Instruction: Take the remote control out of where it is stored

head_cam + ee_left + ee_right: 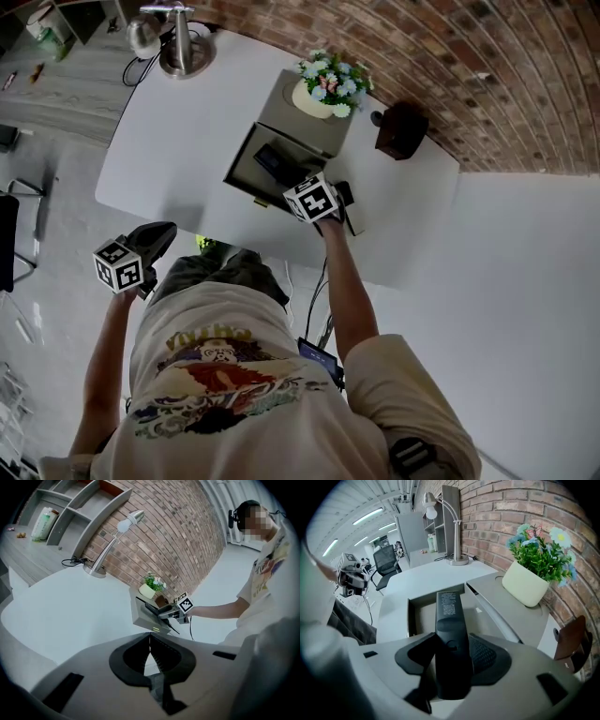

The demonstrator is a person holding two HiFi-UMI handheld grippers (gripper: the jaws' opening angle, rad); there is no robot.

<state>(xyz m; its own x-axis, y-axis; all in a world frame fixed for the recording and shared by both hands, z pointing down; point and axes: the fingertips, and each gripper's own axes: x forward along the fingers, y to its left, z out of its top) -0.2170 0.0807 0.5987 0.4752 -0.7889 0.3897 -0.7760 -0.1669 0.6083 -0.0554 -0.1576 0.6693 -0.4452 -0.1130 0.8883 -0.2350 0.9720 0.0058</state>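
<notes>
Clamps one black remote control (pixel 451 620) between the jaws of the right gripper (pixel 453 656), pads pressed on both long sides. Hangs tilted over the one open drawer (pixel 415 616), far end above the cavity. Bears one white printed label on the upward face, print too small to read. Holds the left gripper (pixel 150 639) clenched on nothing, tips together, off the near edge of the white surface (pixel 187 141). Counted on that surface: one grey drawer box (pixel 309 117) by the far edge, one cream flowerpot (pixel 527 588) on its top, one desk lamp (pixel 178 42) at the far left corner, one dark brown object (pixel 401 129) by the far edge, right of the box.
</notes>
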